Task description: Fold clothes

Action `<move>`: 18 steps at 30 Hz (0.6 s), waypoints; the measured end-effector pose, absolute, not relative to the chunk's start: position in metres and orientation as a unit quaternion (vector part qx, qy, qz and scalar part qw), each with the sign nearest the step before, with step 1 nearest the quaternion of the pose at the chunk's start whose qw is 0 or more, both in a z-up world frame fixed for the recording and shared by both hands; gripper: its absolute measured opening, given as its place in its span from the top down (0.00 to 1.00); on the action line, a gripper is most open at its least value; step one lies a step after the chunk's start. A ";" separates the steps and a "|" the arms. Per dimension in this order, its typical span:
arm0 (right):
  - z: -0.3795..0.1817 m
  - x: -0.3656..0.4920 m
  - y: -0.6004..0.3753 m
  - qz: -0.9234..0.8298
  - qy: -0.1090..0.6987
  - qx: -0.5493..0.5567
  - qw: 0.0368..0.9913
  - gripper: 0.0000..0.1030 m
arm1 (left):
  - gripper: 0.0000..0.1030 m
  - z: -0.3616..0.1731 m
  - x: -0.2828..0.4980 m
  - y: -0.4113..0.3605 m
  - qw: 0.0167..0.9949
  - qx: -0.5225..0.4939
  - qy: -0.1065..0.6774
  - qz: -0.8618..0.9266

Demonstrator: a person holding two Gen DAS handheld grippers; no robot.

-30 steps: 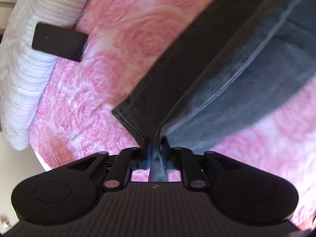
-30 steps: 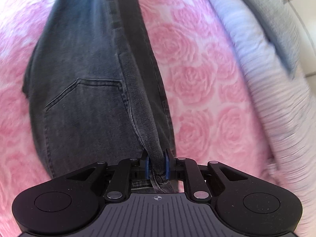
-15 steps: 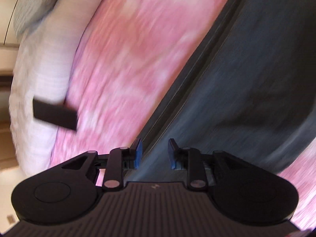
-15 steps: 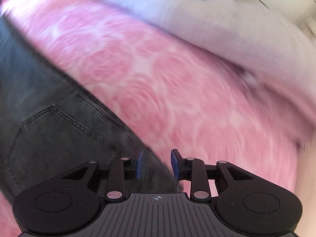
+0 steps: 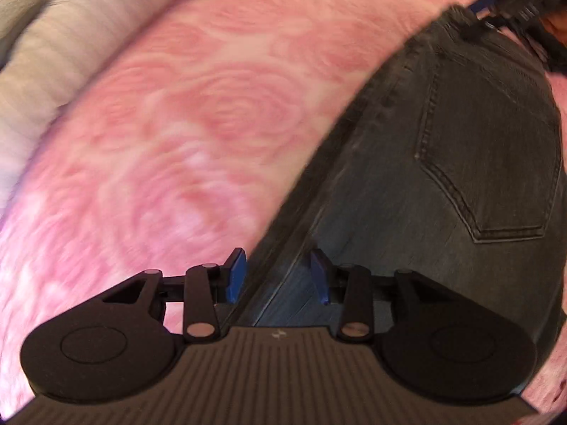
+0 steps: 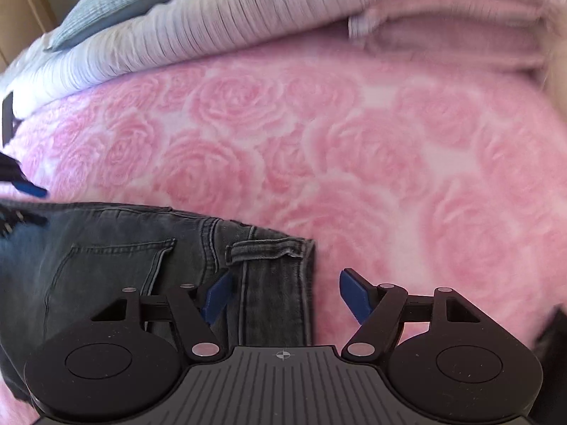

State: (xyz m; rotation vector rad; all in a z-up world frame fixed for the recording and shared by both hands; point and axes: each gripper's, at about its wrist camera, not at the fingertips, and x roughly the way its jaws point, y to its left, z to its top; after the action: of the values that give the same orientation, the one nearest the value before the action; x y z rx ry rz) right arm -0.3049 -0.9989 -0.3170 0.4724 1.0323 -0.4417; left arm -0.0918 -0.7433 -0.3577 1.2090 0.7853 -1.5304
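Jeans: the dark grey denim jeans [image 6: 106, 269] lie flat on the pink rose-patterned bed blanket [image 6: 354, 163], back pocket up, laid down so a fold can be set.
Left gripper [image 5: 278, 276]: jaws have just been opening, released, blue pads astride the jeans' edge without pinching.
Right gripper [image 6: 283, 295]: jaws likewise just opening, released over the waistband corner by the belt loop [image 6: 264, 249].
Background: a ribbed white cover [image 6: 248, 24] bunches behind.

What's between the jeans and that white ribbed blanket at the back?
Only bare pink rose-patterned bedspread. The right wrist view shows it best: the jeans end at the waistband, then open pink fabric runs to the white ribbed blanket.
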 end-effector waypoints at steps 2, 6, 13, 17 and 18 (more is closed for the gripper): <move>-0.318 -0.297 -1.005 -0.198 0.480 0.226 0.824 0.69 | 0.64 -0.365 -0.098 -0.748 0.493 0.518 0.308 -0.628; -0.320 -0.294 -1.013 -0.197 0.461 0.227 0.835 0.69 | 0.59 -0.372 -0.100 -0.754 0.502 0.527 0.305 -0.614; -0.311 -0.320 -1.017 -0.212 0.450 0.246 0.832 0.44 | 0.59 -0.357 -0.097 -0.745 0.523 0.539 0.297 -0.590; -0.293 -0.339 -0.993 -0.246 0.461 0.211 0.826 0.43 | 0.62 -0.334 -0.086 -0.718 0.554 0.540 0.291 -0.563; -0.289 -0.344 -0.984 -0.260 0.464 0.189 0.825 0.43 | 0.62 -0.329 -0.083 -0.709 0.562 0.541 0.290 -0.555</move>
State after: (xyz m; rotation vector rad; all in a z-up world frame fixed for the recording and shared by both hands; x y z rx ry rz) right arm -0.3436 -0.9841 -0.2886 0.4016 0.9868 -0.5533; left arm -0.0834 -0.7089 -0.3286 1.2746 0.6839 -1.3065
